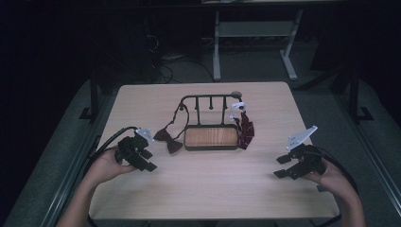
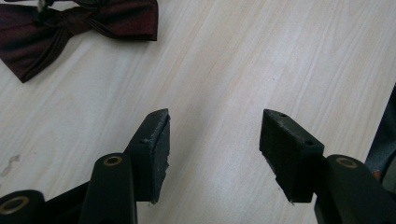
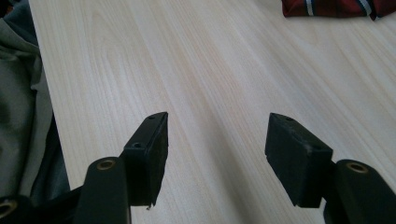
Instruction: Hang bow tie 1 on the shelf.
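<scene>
Bow tie (image 2: 70, 28) cut off at frame top, strap unclear.

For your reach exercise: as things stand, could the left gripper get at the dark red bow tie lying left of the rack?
Probably yes. The left gripper is open, and bare table lies between it and the bow tie, with nothing in the way.
</scene>
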Motion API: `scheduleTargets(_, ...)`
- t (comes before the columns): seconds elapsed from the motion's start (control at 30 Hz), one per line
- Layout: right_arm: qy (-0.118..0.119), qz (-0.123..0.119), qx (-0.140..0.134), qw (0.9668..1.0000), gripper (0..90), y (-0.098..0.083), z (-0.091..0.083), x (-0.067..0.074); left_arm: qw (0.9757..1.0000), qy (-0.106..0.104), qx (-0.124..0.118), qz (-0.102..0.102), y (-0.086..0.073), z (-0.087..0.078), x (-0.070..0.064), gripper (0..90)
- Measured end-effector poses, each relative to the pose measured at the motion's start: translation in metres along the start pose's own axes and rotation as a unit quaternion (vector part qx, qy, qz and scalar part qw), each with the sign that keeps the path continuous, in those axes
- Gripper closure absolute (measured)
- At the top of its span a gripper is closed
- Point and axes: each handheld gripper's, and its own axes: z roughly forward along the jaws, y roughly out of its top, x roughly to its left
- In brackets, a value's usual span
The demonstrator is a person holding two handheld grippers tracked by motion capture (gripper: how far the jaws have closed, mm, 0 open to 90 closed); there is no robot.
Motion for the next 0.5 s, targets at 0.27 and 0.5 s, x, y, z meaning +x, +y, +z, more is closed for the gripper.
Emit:
scheduleTargets(0.27, 0.002, 0.004, 0.002, 1.0, 38.9, -0.002, 0.002, -0.001, 0.9999, 0.009, -0.007, -0.001, -0.006, 0.005, -0.006, 40.8)
scheduleTargets(0.5, 0.003, 0.006, 0.002, 1.0, 38.9, -0.002, 0.003, -0.001, 0.9998, 0.011, -0.015, -0.006, -0.013, 0.007, -0.008, 38.8)
